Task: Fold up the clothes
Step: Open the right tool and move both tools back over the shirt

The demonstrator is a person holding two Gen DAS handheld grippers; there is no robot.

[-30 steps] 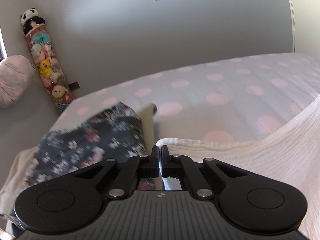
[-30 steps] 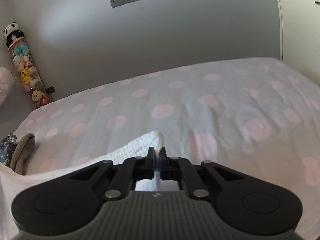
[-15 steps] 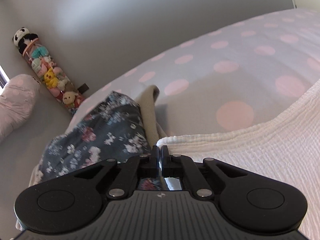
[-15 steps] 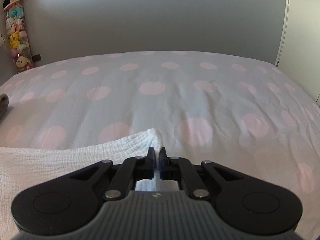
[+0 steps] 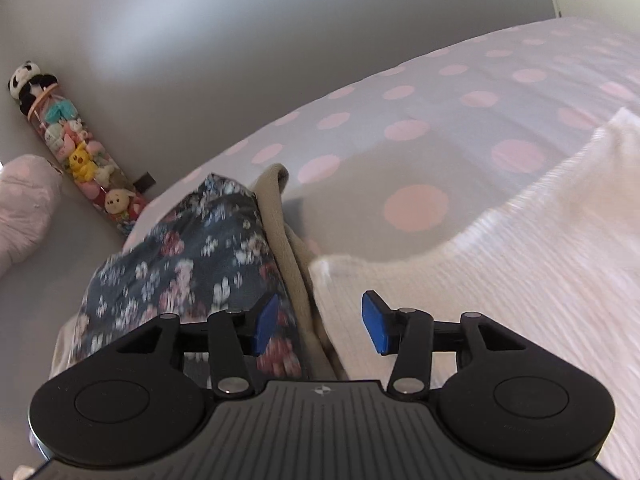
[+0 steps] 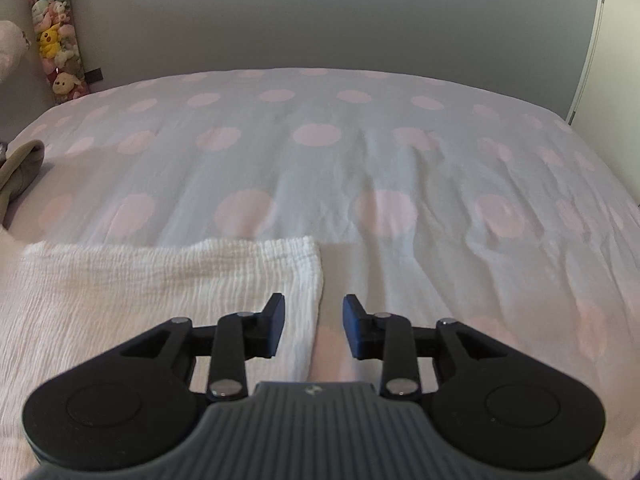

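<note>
A white crinkled cloth (image 5: 500,280) lies on the polka-dot bed (image 5: 460,92). My left gripper (image 5: 320,322) hovers over the cloth's left corner, its jaws opening, blue pads apart and pressing on nothing. In the right wrist view the same cloth (image 6: 160,292) lies flat, its far right corner just ahead of my right gripper (image 6: 314,326). Those jaws are opening too, with the cloth's right edge lying below the gap, untouched by the pads.
A dark floral garment (image 5: 192,264) and a beige garment (image 5: 286,232) lie stacked left of the cloth. A tall tube of plush toys (image 5: 76,152) stands against the grey wall, a pink pillow (image 5: 24,208) beside it. The bedspread (image 6: 380,160) stretches ahead.
Both grippers were shut on the white cloth's corners; now both have let go and their jaws stand apart. The cloth has dropped flat onto the bed, and both hands sank lower.
</note>
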